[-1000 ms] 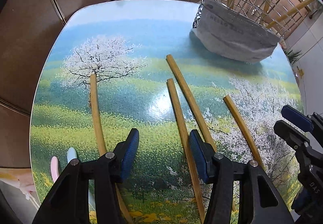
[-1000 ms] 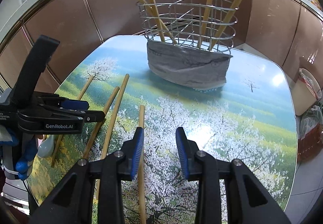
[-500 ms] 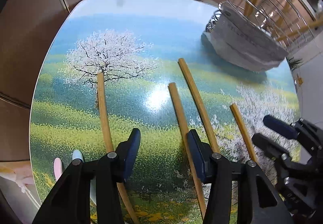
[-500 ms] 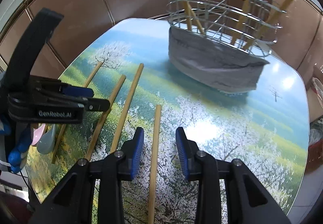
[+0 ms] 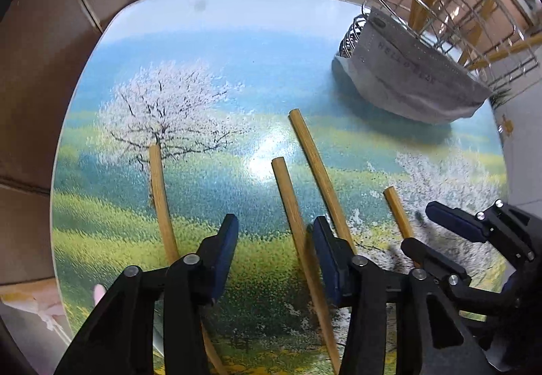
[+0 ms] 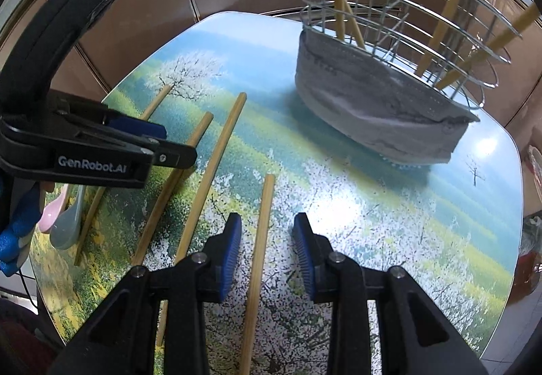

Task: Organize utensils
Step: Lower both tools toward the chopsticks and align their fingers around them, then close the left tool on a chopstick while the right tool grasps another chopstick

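Several bamboo chopsticks lie on the printed tabletop. My right gripper is open and straddles the rightmost chopstick, which runs between its pads without being clamped. My left gripper is open and empty just above the table, with one chopstick against the inner side of its right pad and another to its left. A wire basket, wrapped low in grey cloth, stands at the far side with several chopsticks upright in it.
A pink spoon and a pale blue spoon lie at the table's near left edge. Brown panelled walls enclose the table's far and left sides. The left gripper's body reaches in from the left in the right wrist view.
The right gripper has moved left and lower, so the rightmost chopstick now lies between its pads. The left gripper has come down closer to the table.
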The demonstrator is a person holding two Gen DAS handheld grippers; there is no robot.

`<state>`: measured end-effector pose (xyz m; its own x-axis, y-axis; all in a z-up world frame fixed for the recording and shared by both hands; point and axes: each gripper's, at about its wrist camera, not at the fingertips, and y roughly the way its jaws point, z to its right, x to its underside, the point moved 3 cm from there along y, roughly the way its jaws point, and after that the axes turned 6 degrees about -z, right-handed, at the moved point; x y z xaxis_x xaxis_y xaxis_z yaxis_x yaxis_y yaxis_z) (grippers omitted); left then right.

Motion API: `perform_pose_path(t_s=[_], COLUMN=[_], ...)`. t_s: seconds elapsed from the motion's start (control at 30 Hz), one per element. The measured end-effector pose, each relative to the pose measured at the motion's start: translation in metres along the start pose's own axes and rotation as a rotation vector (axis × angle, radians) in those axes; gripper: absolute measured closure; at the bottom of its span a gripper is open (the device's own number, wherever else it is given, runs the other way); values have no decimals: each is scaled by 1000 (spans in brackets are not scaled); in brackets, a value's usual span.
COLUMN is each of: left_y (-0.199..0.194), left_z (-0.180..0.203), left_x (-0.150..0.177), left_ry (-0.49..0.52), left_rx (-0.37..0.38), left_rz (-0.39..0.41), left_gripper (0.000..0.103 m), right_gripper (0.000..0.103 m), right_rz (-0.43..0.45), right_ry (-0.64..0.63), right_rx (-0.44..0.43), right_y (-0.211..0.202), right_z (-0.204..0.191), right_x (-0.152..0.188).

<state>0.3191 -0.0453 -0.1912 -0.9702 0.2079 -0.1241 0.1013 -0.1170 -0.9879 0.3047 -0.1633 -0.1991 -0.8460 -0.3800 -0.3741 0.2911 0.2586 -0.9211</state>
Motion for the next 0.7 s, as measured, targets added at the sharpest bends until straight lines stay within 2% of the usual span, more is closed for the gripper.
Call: perform_pose_path(t_s=[0.07,0.17,0.47,0.7], left_y=[1,2,4,6], left_z=[2,-1,-16,-19], left_x=[-3,-7,-22,-17], left_ry=[7,6,35,58], left_rx=[-18,-26,3,31], left_rz=[-1,-14,-53,-54], left_gripper=[76,89,90,92], right_gripper=[78,81,85,95], right_rz=[-15,-44,-151,-177], right_ry=[-14,-29,-96,-144], right_rx=[9,14,27,37], right_y=[5,12,30,37], right_z=[-2,-3,-14,-29], right_x=[-3,-7,-28,-32])
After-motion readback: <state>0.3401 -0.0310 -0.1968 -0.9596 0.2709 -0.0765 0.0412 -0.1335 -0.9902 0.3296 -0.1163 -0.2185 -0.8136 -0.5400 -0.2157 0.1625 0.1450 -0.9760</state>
